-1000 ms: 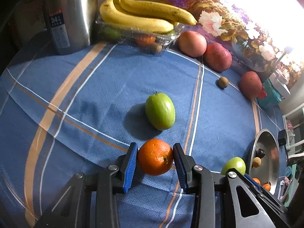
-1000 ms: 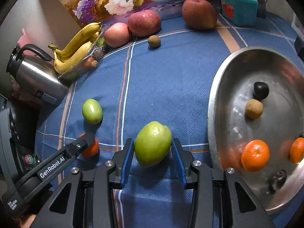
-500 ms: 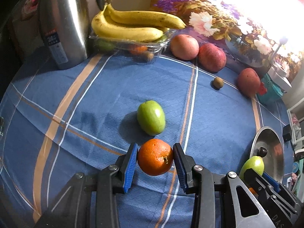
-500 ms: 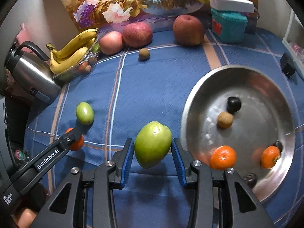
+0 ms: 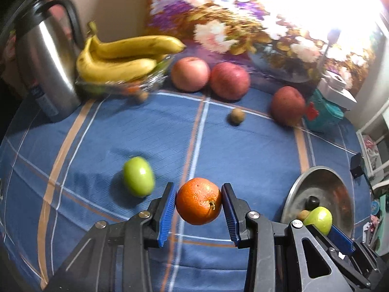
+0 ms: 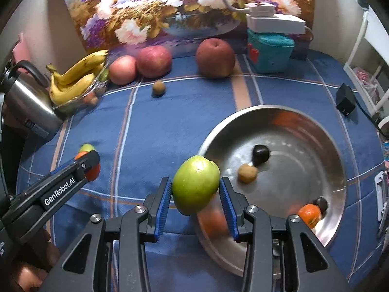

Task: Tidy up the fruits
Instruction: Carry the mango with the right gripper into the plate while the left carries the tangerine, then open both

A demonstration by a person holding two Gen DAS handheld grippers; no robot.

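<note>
Left wrist view: the left hand-held gripper [image 5: 198, 204] is closed on an orange [image 5: 198, 200], with both blue pads pressed against its sides. The orange is clear of the blue plaid cloth [image 5: 243, 146] that covers the counter. A green fruit [image 5: 138, 180] lies on the cloth to the left of the held orange, apart from it. At the far edge, a bunch of bananas [image 5: 121, 58] rests on a clear plastic tray [image 5: 126, 85], beside a steel kettle [image 5: 46, 73]. Three red apples [image 5: 229, 80] stand along a flower painting [image 5: 243, 24], and a small brown fruit [image 5: 237, 116] lies on the cloth in front of them. The steel bowl [image 5: 340, 189] is at the right, with the right hand-held gripper in front of it.

Right wrist view: the right hand-held gripper [image 6: 195, 194] is closed on a green apple [image 6: 195, 185], gripped between both blue pads. The apple is raised above the near left rim of the steel bowl [image 6: 328, 146]. Inside the bowl are a dark round fruit [image 6: 260, 153], a small tan fruit [image 6: 247, 173] and an orange fruit [image 6: 309, 215] near the right wall; a further orange shape below the held apple is blurred. A teal box [image 6: 269, 53] stands behind the bowl, and a small black adapter [image 6: 345, 102] lies on the cloth to its right. The left hand-held gripper appears at the left edge, carrying its orange.
</note>
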